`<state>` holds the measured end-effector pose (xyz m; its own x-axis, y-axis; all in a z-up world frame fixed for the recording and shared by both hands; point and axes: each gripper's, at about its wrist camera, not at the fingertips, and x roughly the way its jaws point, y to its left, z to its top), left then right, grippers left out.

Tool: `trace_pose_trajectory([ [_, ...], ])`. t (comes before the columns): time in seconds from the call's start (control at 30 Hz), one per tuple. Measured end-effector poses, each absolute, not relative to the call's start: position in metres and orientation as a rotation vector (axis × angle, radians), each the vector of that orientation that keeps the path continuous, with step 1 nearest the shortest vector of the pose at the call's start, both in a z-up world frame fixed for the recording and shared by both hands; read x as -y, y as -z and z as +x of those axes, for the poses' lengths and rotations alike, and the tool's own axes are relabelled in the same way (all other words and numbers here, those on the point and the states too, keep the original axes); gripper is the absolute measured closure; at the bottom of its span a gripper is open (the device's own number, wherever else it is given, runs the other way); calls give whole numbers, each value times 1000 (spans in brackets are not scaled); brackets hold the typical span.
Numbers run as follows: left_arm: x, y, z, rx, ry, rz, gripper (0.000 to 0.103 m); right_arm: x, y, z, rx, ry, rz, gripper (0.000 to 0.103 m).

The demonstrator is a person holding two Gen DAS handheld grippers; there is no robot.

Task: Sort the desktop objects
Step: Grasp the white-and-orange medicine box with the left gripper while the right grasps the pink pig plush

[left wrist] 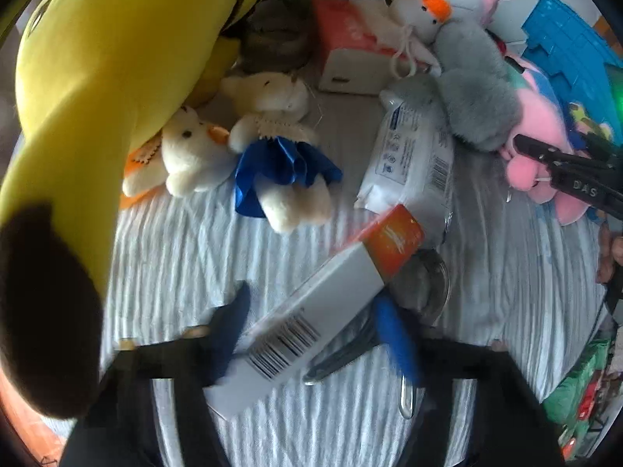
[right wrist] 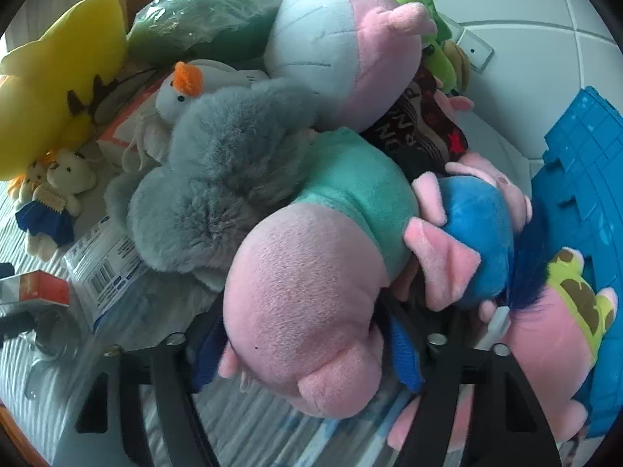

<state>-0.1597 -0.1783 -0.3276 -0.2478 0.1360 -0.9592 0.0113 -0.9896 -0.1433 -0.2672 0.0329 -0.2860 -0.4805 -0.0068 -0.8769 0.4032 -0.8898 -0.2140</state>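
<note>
My left gripper [left wrist: 315, 334] is shut on a long white box with an orange end [left wrist: 323, 303], held tilted above the striped cloth [left wrist: 175, 257]. The box also shows in the right wrist view [right wrist: 35, 288]. My right gripper [right wrist: 307, 346] has its blue pads on either side of a pink pig plush in a green shirt [right wrist: 311, 272], closed around its head. The right gripper [left wrist: 564, 163] shows at the right edge of the left wrist view, by the pink plush [left wrist: 541, 124].
A big yellow plush [left wrist: 117, 58], two small white bears [left wrist: 241, 148], a white wipes pack [left wrist: 412, 155], a grey goose plush [left wrist: 475, 85], a tissue box [left wrist: 350, 50] and a blue crate [left wrist: 568, 50] crowd the far side. More pig plushes [right wrist: 479, 233] lie at the right.
</note>
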Motion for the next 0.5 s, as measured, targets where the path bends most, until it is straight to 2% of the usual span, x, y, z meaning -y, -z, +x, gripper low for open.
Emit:
trace_pose_trajectory([
  [0.3,175,321,-158,231,-2396,-1922,71,-39,280,-269,-543,2435,1463,48],
  [0.47,169,299,-152,251,-2413,-1893,71,-45,272,-266,-504,2428,1464,51],
  [0.5,167,293,-152,252,-2418,-1885,74,-46,269,-265,-498,2429,1461,51],
])
